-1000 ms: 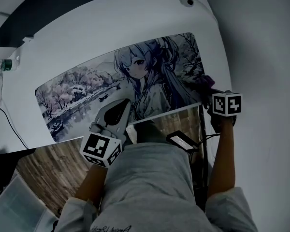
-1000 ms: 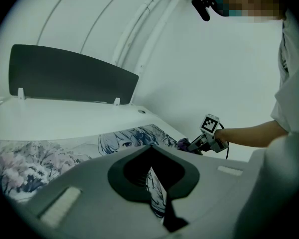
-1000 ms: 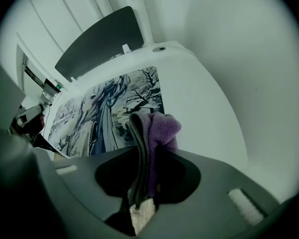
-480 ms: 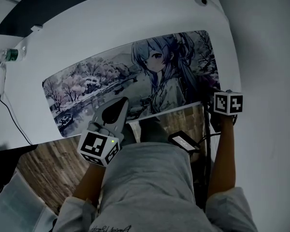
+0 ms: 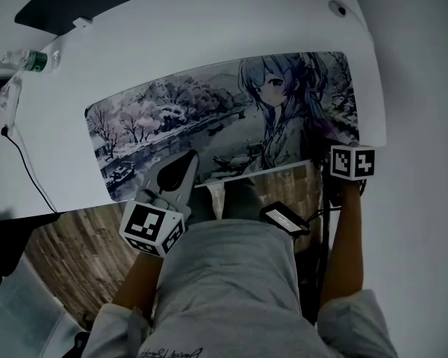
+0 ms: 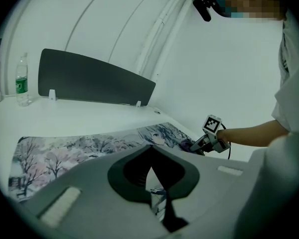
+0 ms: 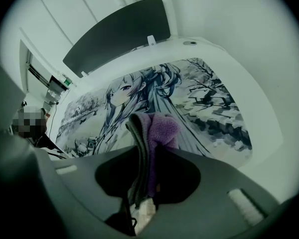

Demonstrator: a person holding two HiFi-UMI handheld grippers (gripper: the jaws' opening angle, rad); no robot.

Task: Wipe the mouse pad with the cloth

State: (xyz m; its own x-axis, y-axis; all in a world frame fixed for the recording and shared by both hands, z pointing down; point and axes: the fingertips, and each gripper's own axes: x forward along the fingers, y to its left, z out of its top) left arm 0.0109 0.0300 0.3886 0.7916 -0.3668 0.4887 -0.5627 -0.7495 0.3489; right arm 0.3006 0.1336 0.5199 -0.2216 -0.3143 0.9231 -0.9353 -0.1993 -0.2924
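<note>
The purple cloth (image 7: 162, 128) is clamped between the jaws of the right gripper (image 7: 148, 152) and held over the right near corner of the printed mouse pad (image 5: 209, 125), which is laid flat on the white desk (image 5: 134, 58). The left gripper (image 6: 150, 159) is held at the pad's near edge, jaws closed together with nothing between them. A bottle (image 5: 30, 60) is seen at the desk's far left.

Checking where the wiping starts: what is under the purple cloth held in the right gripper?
The mouse pad, its printed picture near the front edge. The cloth, clamped in the right gripper, covers the spot directly beneath, so contact cannot be seen.
</note>
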